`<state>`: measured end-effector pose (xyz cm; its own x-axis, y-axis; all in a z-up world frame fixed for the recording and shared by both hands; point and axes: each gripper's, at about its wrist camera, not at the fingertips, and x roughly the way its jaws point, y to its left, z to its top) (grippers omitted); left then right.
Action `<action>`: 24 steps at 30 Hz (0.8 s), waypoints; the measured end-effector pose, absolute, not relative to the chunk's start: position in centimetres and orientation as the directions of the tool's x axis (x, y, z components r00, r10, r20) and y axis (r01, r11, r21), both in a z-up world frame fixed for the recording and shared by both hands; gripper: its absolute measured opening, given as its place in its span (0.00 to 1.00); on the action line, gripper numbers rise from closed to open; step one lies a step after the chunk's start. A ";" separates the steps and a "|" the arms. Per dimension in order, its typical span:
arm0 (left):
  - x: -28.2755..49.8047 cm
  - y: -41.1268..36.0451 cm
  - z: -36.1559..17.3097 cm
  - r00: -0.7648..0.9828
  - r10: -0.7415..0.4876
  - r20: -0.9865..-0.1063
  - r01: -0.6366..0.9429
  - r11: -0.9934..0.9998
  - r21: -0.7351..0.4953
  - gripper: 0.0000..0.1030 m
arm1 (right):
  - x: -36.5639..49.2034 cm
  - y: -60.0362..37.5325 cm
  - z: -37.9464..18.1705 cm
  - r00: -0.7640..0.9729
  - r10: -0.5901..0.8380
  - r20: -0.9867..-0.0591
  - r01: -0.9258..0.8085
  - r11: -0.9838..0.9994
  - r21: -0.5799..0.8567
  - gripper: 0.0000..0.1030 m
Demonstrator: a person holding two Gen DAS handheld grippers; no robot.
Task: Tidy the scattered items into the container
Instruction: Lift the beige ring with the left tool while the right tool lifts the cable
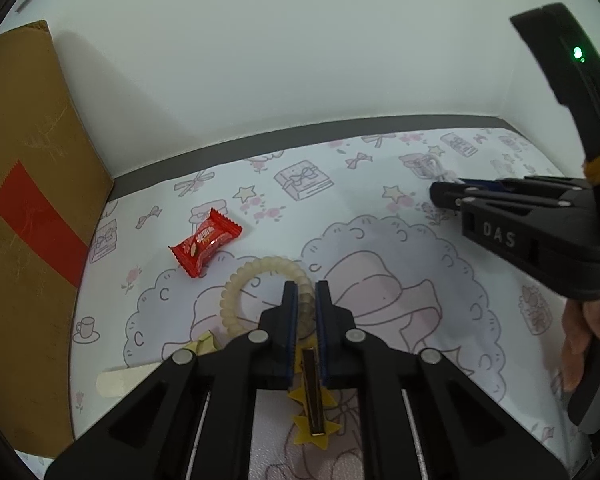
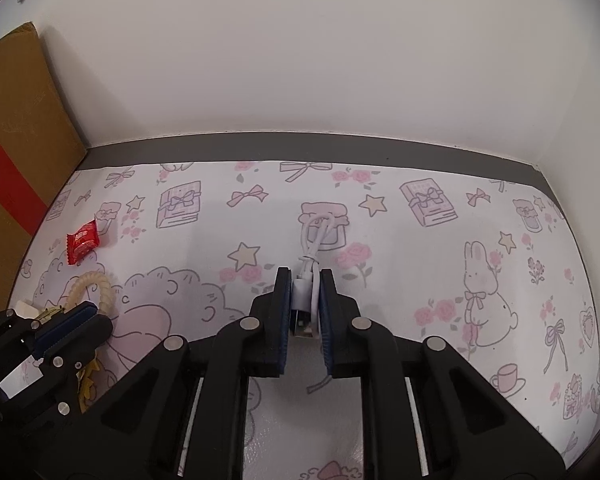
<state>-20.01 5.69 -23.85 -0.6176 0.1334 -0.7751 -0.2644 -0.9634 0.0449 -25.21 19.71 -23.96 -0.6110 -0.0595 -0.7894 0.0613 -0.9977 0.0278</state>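
Observation:
My left gripper [image 1: 305, 286] is shut on a cream spiral hair tie [image 1: 236, 280] that lies on the patterned mat. A yellow star hair clip [image 1: 314, 400] lies under its fingers. A red candy packet [image 1: 206, 242] rests just beyond the tie on the left. My right gripper [image 2: 305, 276] is shut on a bundled white cable [image 2: 318, 232], whose loop sticks out ahead of the fingertips. In the right wrist view the left gripper [image 2: 96, 314] is at the lower left beside the hair tie [image 2: 94, 282] and the candy [image 2: 83, 242].
A brown cardboard box [image 1: 28, 200] with red tape stands along the left edge. A pale flat strip [image 1: 120, 380] and a small folded yellowish piece [image 1: 204, 344] lie near the left fingers. A white wall [image 2: 300, 60] closes the back and right. A hand [image 1: 580, 344] holds the right gripper.

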 end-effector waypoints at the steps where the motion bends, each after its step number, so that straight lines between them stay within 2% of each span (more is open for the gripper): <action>1: -19.8 5.6 -23.5 -0.631 0.131 -0.764 -0.258 -0.965 0.047 0.08 | -25.1 19.7 -23.8 -0.616 -0.059 -0.786 0.061 -0.998 0.027 0.13; 13: -18.8 5.0 -21.5 -0.701 0.124 -0.703 -0.236 -0.970 0.064 0.08 | -24.0 19.8 -22.1 -0.655 -0.102 -0.749 0.077 -0.995 0.067 0.13; 24: -18.5 4.1 -18.8 -0.723 0.139 -0.676 -0.204 -0.979 0.018 0.08 | -23.1 20.5 -21.2 -0.649 -0.201 -0.733 0.110 -0.979 0.171 0.13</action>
<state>-18.53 4.08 -18.78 -0.7233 0.1388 -0.6765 -0.2044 -0.9787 0.0178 -23.10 20.45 -21.23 -0.6494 -0.2015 -0.7333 0.1102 -0.9790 0.1714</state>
